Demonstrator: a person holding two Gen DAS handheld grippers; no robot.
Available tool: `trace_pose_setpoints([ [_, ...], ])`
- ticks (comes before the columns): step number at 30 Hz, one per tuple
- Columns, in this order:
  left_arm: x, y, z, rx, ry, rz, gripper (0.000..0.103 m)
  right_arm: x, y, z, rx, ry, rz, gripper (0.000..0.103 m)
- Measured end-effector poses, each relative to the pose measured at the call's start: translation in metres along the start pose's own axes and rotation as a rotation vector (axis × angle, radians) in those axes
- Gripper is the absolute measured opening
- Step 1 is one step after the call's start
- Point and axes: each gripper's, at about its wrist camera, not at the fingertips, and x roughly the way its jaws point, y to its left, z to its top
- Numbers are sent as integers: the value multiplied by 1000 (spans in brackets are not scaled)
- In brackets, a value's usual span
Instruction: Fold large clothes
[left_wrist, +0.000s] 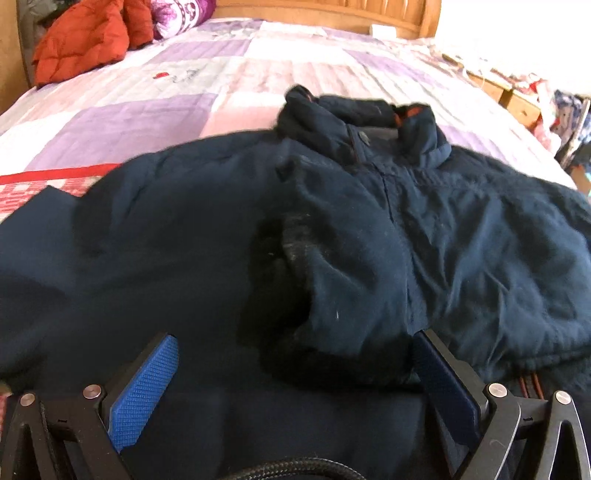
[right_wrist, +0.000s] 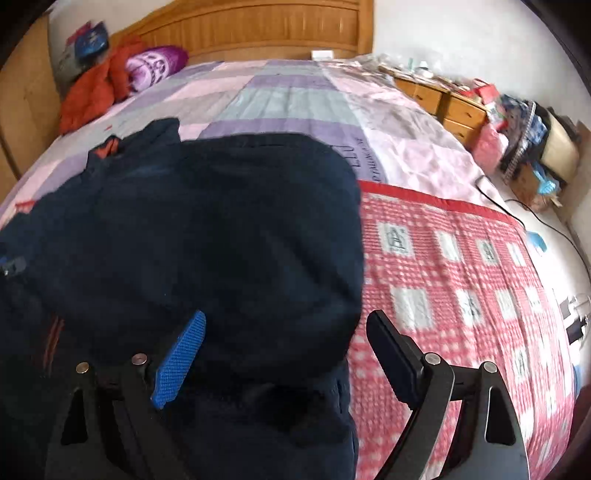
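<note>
Right wrist: spread right gripper (right_wrist: 288, 325) straddles jacket (right_wrist: 207, 229) edge; bare quilt (right_wrist: 461, 266) beside.

Dark lettering was seen printed on the pale patchwork bedspread (right_wrist: 388, 147) beside the navy jacket (right_wrist: 207, 229). Only the letters "LU" could be made out; the smaller line beneath was too blurred to be read.

The dark jacket (left_wrist: 369, 229) runs off the near and left edges of the left wrist view, hiding much bed (right_wrist: 280, 92), and the far nightstand clutter (right_wrist: 517, 122) is too blurred to identify.
</note>
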Motion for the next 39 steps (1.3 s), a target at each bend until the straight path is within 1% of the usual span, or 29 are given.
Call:
trace_pose_setpoints([
  [3,-11,20,-2,-42,-22,26,103,-10,36,11,-44,-50,59,91],
  [6,-11,47,-4,-99,-11,91,103,-7,86,28,-84,-75,133,91],
  [9,2,70,-6,-108,48,201,103,5,141,40,-105,-78,172,91],
  [10,7,81,-8,-118,72,235,103,15,160,42,-105,-57,184,91],
  [12,12,99,-14,-145,100,260,103,26,186,37,-114,-17,167,91],
  [14,11,118,-19,-184,103,248,103,39,204,28,-135,-8,106,96],
  [15,9,125,-20,-193,98,252,103,41,207,23,-149,-20,84,97],
  [16,6,135,-21,-201,94,275,103,40,208,16,-163,-48,71,98],
  [18,2,158,-24,-242,90,271,103,42,204,10,-151,-71,90,99],
  [20,-2,182,-28,-289,91,273,103,45,199,10,-136,-76,111,99],
  [21,-4,194,-31,-308,93,279,103,46,199,8,-138,-78,111,100],
  [22,-6,209,-34,-327,92,257,103,47,200,7,-141,-81,108,100],
  [24,-10,226,-39,-332,91,257,103,52,205,7,-145,-90,100,100],
  [25,-14,232,-41,-331,83,239,103,52,204,7,-145,-92,97,100],
  [27,-23,245,-45,-332,64,268,103,55,203,9,-148,-94,88,100],
  [28,-32,258,-48,-360,36,249,103,56,203,9,-149,-94,86,100],
  [30,-42,276,-51,-409,5,221,103,57,204,8,-148,-96,85,100],
  [33,-52,308,-58,-429,-13,252,103,57,204,8,-152,-95,78,100],
  [34,-57,323,-63,-453,-14,276,103,58,204,9,-153,-94,75,100],
  [36,-67,350,-74,-518,-22,292,103,58,204,8,-153,-94,72,100],
  [38,-80,375,-87,-547,-20,347,103,59,205,8,-155,-93,67,100],
  [39,-87,387,-95,-566,-22,356,103,59,205,8,-155,-94,66,100],
])
